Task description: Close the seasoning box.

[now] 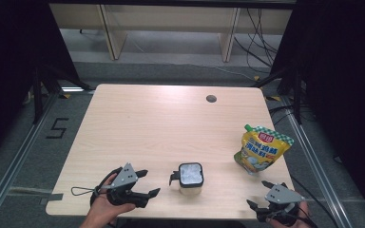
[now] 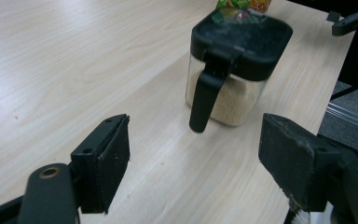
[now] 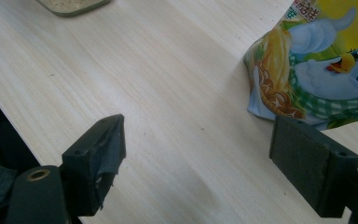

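High view: left hand-held gripper (image 1: 148, 183) gapes wide (empty) just short of the untouched seasoning jar (image 1: 190, 177); grasp pending.

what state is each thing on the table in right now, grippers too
clear square jar with black lid: upright, lid shut, part full of pale granules, black handle facing the left gripper
yellow printed pouch: lying on the table, top sealed
left gripper: open, nothing between the jaws, short of the jar
right gripper: open, holding nothing, near the pouch
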`<control>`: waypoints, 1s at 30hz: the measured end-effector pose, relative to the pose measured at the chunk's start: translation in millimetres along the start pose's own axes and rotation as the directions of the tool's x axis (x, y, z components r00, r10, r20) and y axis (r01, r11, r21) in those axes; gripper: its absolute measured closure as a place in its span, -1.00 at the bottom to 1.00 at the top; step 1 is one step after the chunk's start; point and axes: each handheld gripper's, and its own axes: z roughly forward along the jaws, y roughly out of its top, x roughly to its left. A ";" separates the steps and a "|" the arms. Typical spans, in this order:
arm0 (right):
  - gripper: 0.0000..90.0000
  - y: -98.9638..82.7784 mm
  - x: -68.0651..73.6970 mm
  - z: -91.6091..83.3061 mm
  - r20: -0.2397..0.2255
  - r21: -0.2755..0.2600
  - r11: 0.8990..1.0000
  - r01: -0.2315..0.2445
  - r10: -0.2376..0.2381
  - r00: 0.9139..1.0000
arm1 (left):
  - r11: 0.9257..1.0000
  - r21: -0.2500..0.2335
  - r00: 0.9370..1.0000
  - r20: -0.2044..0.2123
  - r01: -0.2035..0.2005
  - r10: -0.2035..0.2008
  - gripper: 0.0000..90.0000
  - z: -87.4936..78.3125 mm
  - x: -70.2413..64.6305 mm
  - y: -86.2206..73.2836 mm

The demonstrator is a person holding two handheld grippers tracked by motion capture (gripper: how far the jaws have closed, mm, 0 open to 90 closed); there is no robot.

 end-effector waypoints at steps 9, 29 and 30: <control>-0.57 -0.1 0.4 0.1 -0.002 0.000 1.000 -0.004 0.004 1.000 | 0.999 0.046 1.000 -0.017 0.023 -0.022 -0.45 -5.3 2.2 -22.7; -0.57 -1.4 2.5 4.3 -0.020 0.026 1.000 0.014 -0.014 1.000 | 0.995 0.081 0.992 -0.114 0.063 -0.053 -0.49 -17.5 -11.0 -46.3; -0.57 -1.4 2.7 4.3 -0.022 0.028 1.000 0.012 -0.012 1.000 | 0.994 0.096 0.991 -0.122 0.060 -0.048 -0.50 -15.4 -12.1 -48.1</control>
